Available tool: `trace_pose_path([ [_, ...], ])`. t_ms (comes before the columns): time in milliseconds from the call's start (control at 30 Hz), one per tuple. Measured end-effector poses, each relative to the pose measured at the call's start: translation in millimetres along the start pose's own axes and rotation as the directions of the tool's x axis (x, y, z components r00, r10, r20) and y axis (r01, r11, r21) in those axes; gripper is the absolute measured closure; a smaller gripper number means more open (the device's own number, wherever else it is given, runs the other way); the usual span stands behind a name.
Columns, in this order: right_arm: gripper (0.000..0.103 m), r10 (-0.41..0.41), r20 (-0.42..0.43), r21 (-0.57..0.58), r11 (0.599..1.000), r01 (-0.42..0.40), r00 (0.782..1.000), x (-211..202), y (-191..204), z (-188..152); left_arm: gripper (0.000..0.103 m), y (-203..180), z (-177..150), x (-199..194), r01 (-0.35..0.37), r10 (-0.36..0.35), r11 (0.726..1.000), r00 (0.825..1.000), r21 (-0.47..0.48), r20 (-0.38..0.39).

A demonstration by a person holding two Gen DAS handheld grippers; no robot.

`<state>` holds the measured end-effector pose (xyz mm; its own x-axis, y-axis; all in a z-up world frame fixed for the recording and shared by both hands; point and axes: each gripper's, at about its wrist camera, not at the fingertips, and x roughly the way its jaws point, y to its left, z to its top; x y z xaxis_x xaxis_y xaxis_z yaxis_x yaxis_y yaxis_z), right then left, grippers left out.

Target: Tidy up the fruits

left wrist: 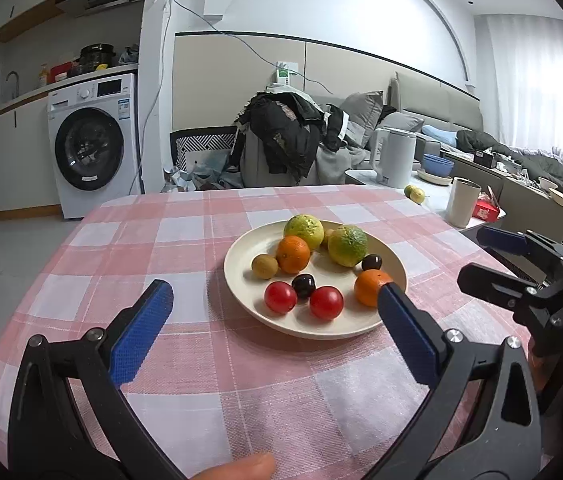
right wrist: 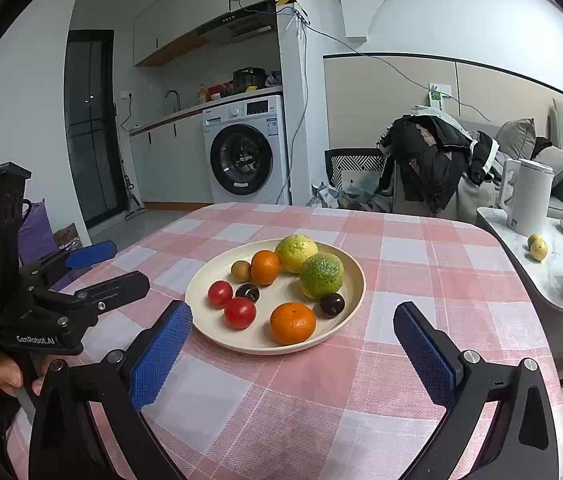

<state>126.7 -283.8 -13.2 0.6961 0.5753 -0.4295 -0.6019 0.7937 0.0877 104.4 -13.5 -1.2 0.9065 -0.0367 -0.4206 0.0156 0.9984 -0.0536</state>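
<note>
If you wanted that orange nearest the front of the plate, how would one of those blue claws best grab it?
Grip the near orange across its widest middle, coming from above with the open right tool. It is round, so a grip off the middle would slip. It sits free by the plate's low front rim, with gaps to the dark cherry and red tomato for the fingers.

Right gripper (right wrist: 293, 312) held above the checked tablecloth (right wrist: 421, 264), blue pads spread wide, nothing between them. Just ahead, a cream plate (right wrist: 351, 280) carrying two oranges (right wrist: 292, 323), two red tomatoes (right wrist: 240, 312), two dark plums (right wrist: 332, 305), two green-yellow citrus (right wrist: 321, 275) and a small brown fruit (right wrist: 240, 271). Off to the left, the left gripper (right wrist: 115, 264), also spread apart.
</note>
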Motion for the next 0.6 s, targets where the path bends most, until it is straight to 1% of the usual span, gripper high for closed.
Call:
trace_pose_path([
  [233,0.0,0.004,0.01,0.012,1.0,-0.004,1.0,-1.0,-2.6,0.4,0.001,-0.5,0.4,0.1,0.024,-0.024,1.0,1.0,0.001,-0.004],
  [600,0.0,0.006,0.016,0.01,1.0,-0.006,1.0,-0.7,-0.4,0.2,0.001,-0.6,1.0,0.2,0.024,-0.024,1.0,1.0,0.001,-0.005],
])
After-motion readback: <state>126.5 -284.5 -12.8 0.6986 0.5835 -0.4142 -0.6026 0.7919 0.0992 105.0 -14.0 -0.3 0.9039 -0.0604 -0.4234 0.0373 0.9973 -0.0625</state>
